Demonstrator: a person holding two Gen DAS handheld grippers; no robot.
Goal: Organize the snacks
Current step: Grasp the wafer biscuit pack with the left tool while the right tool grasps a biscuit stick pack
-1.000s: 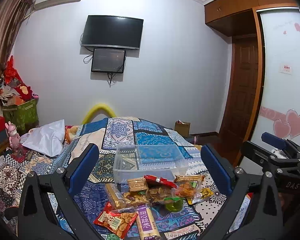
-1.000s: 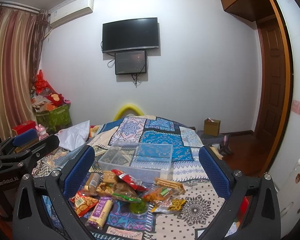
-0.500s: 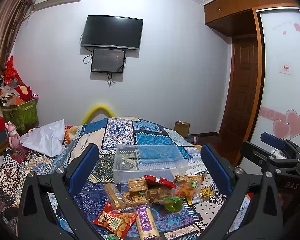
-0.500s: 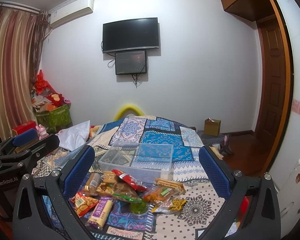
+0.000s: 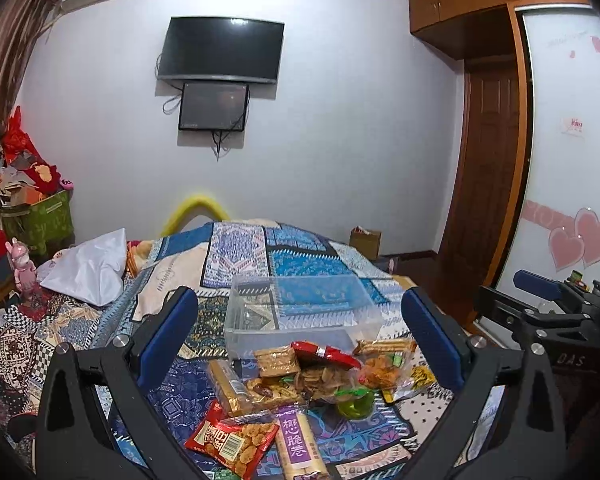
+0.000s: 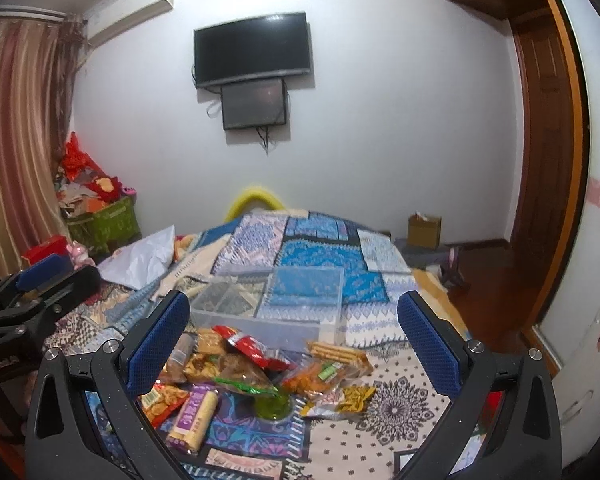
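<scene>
A pile of snack packets (image 5: 300, 380) lies on the patterned bedspread, also in the right wrist view (image 6: 256, 372). It holds a red packet (image 5: 232, 442), a purple bar (image 5: 298, 440), a long red packet (image 5: 324, 354) and a green jelly cup (image 5: 354, 402). A clear plastic box (image 5: 300, 308) stands just behind the pile, empty; it also shows in the right wrist view (image 6: 272, 300). My left gripper (image 5: 300, 340) is open above the pile's near side. My right gripper (image 6: 292, 344) is open, hovering over the pile.
A white bag (image 5: 88, 268) lies on the bed at the left. A green basket (image 5: 36, 220) of clutter stands by the curtain. A wooden door (image 5: 488, 184) and wardrobe are on the right. A small cardboard box (image 6: 424, 230) sits on the floor.
My right gripper has tilted and moved a little closer to the snack pile. My left gripper has hardly moved. Both stay open.
</scene>
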